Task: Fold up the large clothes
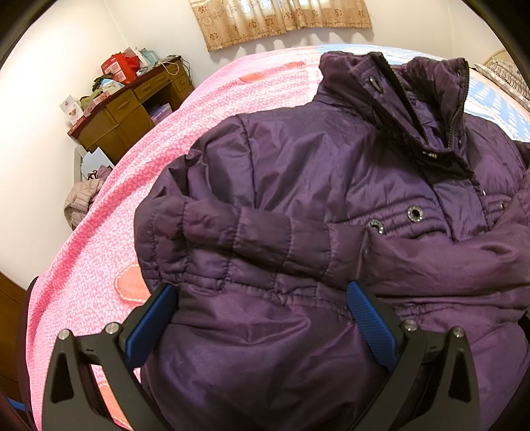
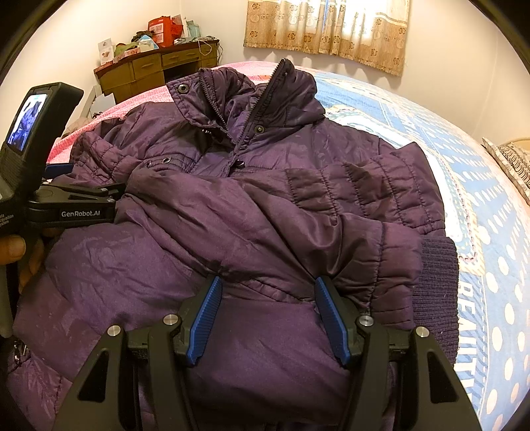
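Tongs angled down, jaws apart, over jacket.

Home bedroom.
Bed under the grippers; cluttered wooden desk and curtained window beyond, against white walls.

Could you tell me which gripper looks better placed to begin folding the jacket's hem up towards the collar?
Neither clearly: left gripper and right gripper both stand open over the purple jacket near its hem, one toward each side, so lifting together looks best.
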Tool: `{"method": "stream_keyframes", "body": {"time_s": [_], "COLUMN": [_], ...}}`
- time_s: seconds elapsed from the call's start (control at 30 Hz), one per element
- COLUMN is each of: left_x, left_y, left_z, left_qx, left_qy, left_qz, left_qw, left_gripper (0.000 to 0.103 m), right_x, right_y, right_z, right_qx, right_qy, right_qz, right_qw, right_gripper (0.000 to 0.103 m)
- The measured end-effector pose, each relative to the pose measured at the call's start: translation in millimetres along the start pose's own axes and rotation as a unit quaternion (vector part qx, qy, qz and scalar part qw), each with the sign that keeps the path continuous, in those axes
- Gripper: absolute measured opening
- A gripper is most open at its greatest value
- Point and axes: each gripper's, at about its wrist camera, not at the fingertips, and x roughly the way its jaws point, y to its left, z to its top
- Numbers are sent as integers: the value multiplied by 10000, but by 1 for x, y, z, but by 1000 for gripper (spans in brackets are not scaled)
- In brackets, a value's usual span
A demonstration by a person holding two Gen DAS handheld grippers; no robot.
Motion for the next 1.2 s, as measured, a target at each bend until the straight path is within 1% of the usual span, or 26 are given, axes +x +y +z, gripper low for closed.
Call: {"method": "stream_keyframes", "body": {"time_s": [0.23, 0.27, 0.33, 0.37, 0.4, 0.43, 0.47, 0.5, 0.57, 0.6, 0.63, 0.67, 0.7, 0.73, 0.8, 0.87, 0.9, 0.97, 1.2], "left_x": [-1, -1, -5, -13, -23, -41, -57, -72, -90, -98, -99, -97, -92, -87, -65, -53, -48, -44, -36], "left_y": [-1, 0, 9, 14, 17, 20, 21, 19, 7, -7, -16, -30, -40, -46, -59, -57, -51, -45, -40], "left_z": [0, 1, 3, 4, 4, 3, 2, 0, -2, -4, -5, -7, -9, -11, -15, -18, -20, -21, -17], "left_qx": [-10, -35, -184, -262, -279, -291, -305, -281, -92, 106, 234, 407, 490, 542, 619, 457, 282, 192, 148], "left_qy": [-16, 11, 116, 87, -33, -295, -523, -700, -853, -923, -927, -867, -823, -781, -561, -508, -529, -511, -515], "left_qz": [40, -16, -167, -160, -144, -142, -212, -344, -524, -659, -756, -893, -937, -903, -782, -904, -1041, -1139, -1161], "left_qw": [10000, 10000, 9996, 9995, 9995, 9990, 9979, 9966, 9949, 9935, 9925, 9914, 9910, 9914, 9934, 9936, 9928, 9920, 9918], "left_gripper": [103, 103, 103, 103, 103, 103, 103, 103, 103, 103, 103, 103, 103, 103, 103, 103, 103, 103, 103], "right_x": [0, 0, -6, -13, -28, -40, -50, -62, -72, -73, -71, -62, -57, -49, -37, -33, -28, -21, -21], "right_y": [0, 0, -6, -9, -18, -26, -33, -46, -60, -65, -66, -66, -61, -61, -61, -58, -59, -60, -53], "right_z": [0, 0, 2, 3, 2, 1, -1, -3, -5, -6, -7, -8, -11, -14, -21, -23, -22, -21, -28], "right_qx": [-14, -16, 40, 93, 270, 445, 610, 816, 951, 954, 906, 820, 778, 726, 553, 477, 419, 356, 264], "right_qy": [-7, -8, -28, -56, -217, -395, -542, -721, -869, -918, -857, -637, -496, -389, -300, -264, -227, -198, -311], "right_qz": [-27, -23, 131, 254, 537, 694, 763, 741, 712, 771, 869, 992, 1009, 971, 989, 962, 916, 870, 735], "right_qw": [10000, 10000, 9999, 9996, 9980, 9958, 9937, 9913, 9891, 9882, 9884, 9896, 9906, 9919, 9931, 9939, 9947, 9954, 9965], "right_gripper": [60, 60, 60, 60, 60, 60, 60, 60, 60, 60, 60, 60, 60, 60, 60, 60, 60, 60, 60]}}
